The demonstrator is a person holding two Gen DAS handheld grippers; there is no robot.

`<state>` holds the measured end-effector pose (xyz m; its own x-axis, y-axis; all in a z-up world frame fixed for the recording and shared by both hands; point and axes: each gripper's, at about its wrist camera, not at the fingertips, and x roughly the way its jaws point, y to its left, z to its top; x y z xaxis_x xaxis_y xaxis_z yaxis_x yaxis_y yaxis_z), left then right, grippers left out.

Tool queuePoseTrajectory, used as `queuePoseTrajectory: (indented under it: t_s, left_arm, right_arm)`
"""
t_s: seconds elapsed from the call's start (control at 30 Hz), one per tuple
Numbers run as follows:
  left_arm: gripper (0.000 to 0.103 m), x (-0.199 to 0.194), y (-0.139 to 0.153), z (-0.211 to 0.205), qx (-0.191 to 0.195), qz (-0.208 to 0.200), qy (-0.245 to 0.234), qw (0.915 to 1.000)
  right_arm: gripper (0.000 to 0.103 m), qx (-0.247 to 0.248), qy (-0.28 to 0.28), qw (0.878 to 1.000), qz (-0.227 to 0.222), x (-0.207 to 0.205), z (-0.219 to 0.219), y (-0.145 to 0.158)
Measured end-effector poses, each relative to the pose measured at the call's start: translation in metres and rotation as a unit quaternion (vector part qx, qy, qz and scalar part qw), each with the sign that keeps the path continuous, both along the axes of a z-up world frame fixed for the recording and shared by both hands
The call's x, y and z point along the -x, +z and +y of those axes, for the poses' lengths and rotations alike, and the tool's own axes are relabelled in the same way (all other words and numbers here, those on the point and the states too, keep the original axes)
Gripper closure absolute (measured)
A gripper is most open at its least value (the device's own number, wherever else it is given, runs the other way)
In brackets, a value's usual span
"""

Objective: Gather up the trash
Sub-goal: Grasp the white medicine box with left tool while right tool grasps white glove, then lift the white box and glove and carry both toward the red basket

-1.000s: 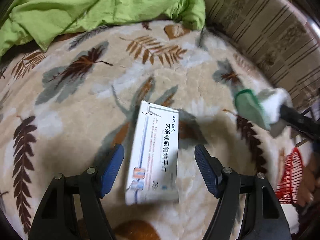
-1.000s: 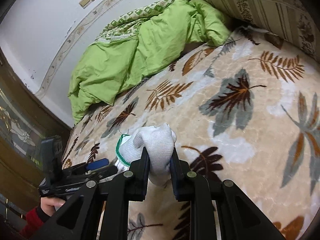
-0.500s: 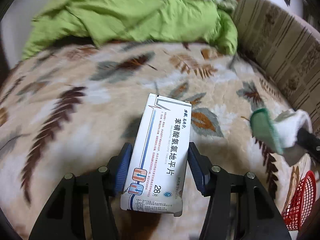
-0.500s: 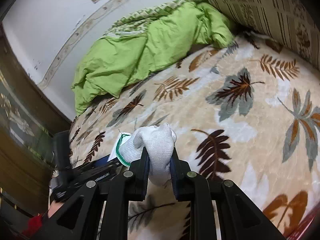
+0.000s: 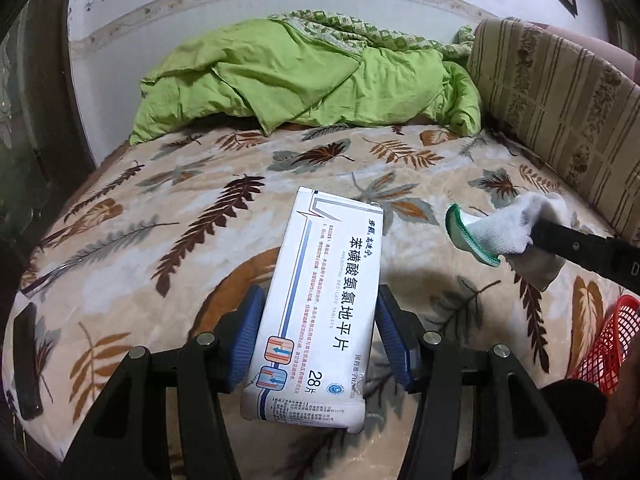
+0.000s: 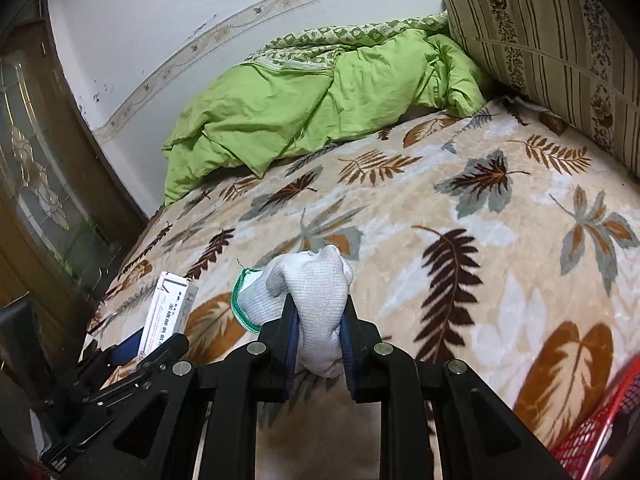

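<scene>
Medicine box point(image 5: 320, 304) sits upright-tilted between the two blue pads of the left gripper point(image 5: 316, 336), its long sides pressed by both pads and its upper end reaching well past the fingertips, lifted clear of the leaf-patterned blanket point(image 5: 200, 216). It is a slim white carton with blue lines, Chinese lettering down its face and small orange-and-blue arrow pictures near the bottom end. The left gripper's jaws have just been closing and now clamp the carton between them at a moderate width. A white knitted glove point(image 6: 316, 292) with a green cuff edge is bunched between the fingers of the right gripper point(image 6: 318, 340), which are squeezed nearly together on it; the cuff hangs out to the left. From the left wrist view the glove appears to the carton's right, apart from it. A red mesh basket point(image 5: 604, 344) shows at the lower right edge, and a rumpled green quilt point(image 5: 304, 76) lies at the far end of the bed.
</scene>
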<state>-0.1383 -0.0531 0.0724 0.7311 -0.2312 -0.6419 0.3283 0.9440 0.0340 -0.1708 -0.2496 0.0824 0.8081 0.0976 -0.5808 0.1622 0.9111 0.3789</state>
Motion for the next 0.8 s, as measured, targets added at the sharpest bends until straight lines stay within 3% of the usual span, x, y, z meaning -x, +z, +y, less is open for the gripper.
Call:
queuePoseTrajectory:
  t_s: [0.8]
  left_arm:
    - [0.048,0.017,-0.001,-0.008,-0.02,-0.008,-0.013,0.9997]
  right_arm:
    - [0.083,0.01,0.006,1.0,0.005,0.009,0.008,-0.001]
